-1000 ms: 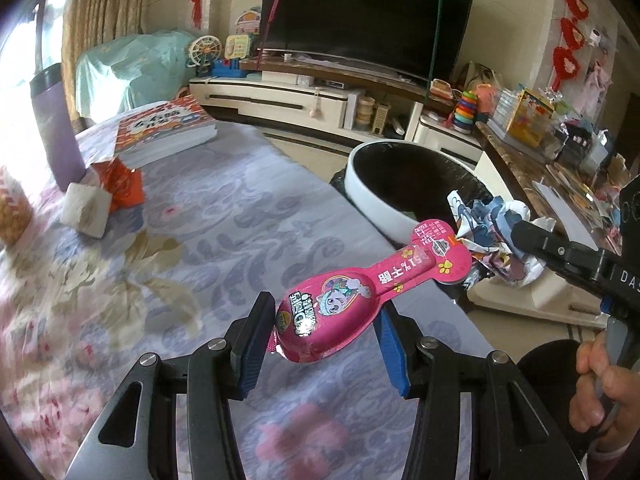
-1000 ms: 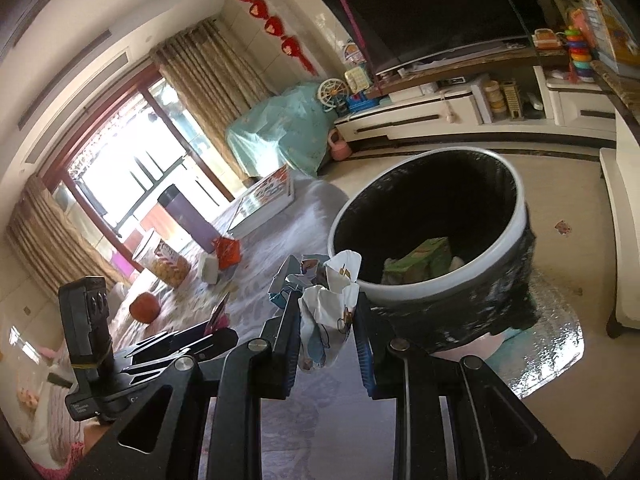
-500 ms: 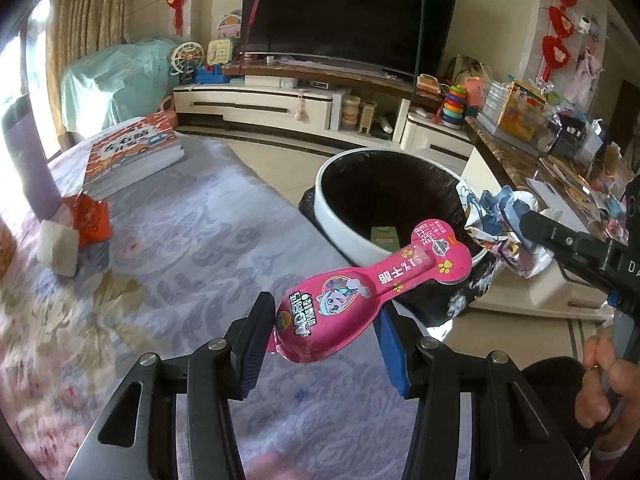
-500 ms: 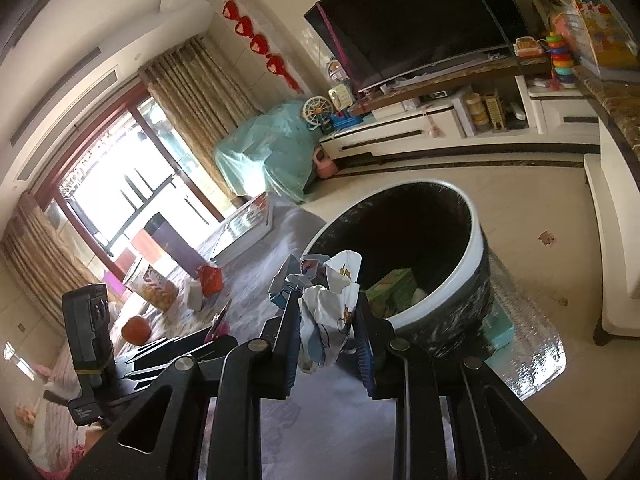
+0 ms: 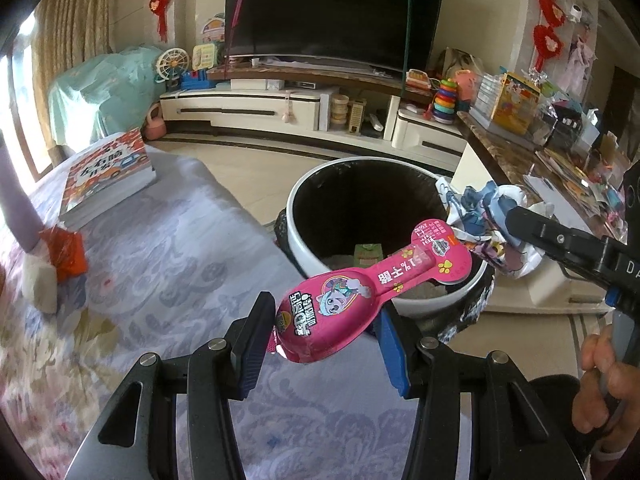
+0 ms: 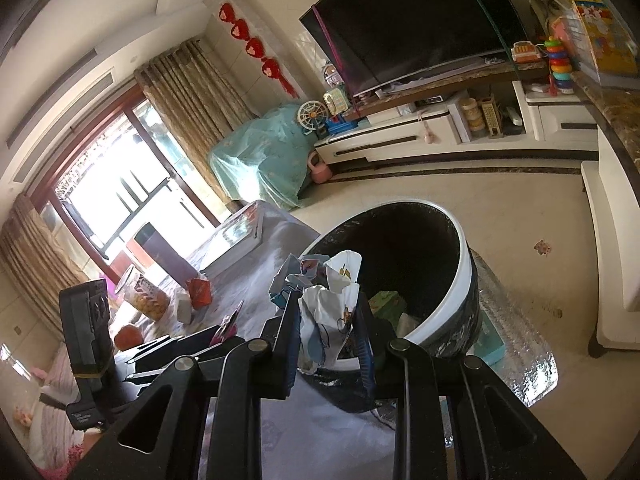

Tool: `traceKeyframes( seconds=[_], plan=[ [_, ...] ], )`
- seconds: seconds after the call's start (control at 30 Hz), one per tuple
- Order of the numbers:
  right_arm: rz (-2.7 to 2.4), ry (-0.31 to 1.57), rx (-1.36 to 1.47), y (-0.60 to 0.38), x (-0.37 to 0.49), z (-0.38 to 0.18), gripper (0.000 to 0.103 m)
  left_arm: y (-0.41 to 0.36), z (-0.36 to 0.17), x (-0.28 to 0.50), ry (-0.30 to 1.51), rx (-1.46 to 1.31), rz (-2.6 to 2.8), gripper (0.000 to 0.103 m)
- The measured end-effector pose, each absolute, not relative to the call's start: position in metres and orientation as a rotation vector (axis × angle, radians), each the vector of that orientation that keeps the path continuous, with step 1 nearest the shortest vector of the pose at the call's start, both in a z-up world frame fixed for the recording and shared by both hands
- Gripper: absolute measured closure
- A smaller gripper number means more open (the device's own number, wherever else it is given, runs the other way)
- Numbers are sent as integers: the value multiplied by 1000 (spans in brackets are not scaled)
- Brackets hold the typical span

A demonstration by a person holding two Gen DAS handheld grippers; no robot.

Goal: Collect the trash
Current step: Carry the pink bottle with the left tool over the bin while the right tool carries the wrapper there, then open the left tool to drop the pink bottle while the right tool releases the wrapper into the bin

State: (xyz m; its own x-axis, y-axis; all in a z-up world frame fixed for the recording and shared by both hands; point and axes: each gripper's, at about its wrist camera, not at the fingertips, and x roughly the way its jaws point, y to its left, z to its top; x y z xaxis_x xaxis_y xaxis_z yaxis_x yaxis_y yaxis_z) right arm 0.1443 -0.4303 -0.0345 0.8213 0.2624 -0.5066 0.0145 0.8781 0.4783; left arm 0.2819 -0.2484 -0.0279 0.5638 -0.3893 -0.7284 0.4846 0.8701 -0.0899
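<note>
Lavender patterned cloth covers the table (image 5: 168,264), which fills the lower left of the left wrist view; beyond its far edge lie pale floor tiles, a white media cabinet (image 5: 256,110) and a dark television (image 5: 332,12) at twelve o'clock. Just off the table's right edge, at about one o'clock, stands a round white trash bin (image 5: 308,248) lined with a black bag; a green carton (image 5: 368,254) lies inside, and the rest of its contents are too dark to make out. On the table at ten o'clock a picture book (image 5: 106,172) lies flat, and at nine o'clock an orange wrapper (image 5: 66,254) sits against a white block; a purple cylinder beside them is cut off by the frame. The left gripper (image 5: 324,336) is clenched on a pink spoon-shaped snack packet (image 5: 360,294), whose narrow end reaches over the bin's near rim. The right gripper (image 6: 326,328) is clamped on a crumpled printed paper wad (image 6: 324,300), held at the bin's rim at two o'clock from the left. Open floor lies past the bin on the right.
</note>
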Motion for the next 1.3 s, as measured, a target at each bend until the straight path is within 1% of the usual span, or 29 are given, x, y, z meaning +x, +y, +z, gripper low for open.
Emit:
traceKeyframes(
  seconds=[1.3],
  plan=[
    [116,624,476,-454,180,-43,78,-296,-39,336,854,186,-524,55]
  ],
)
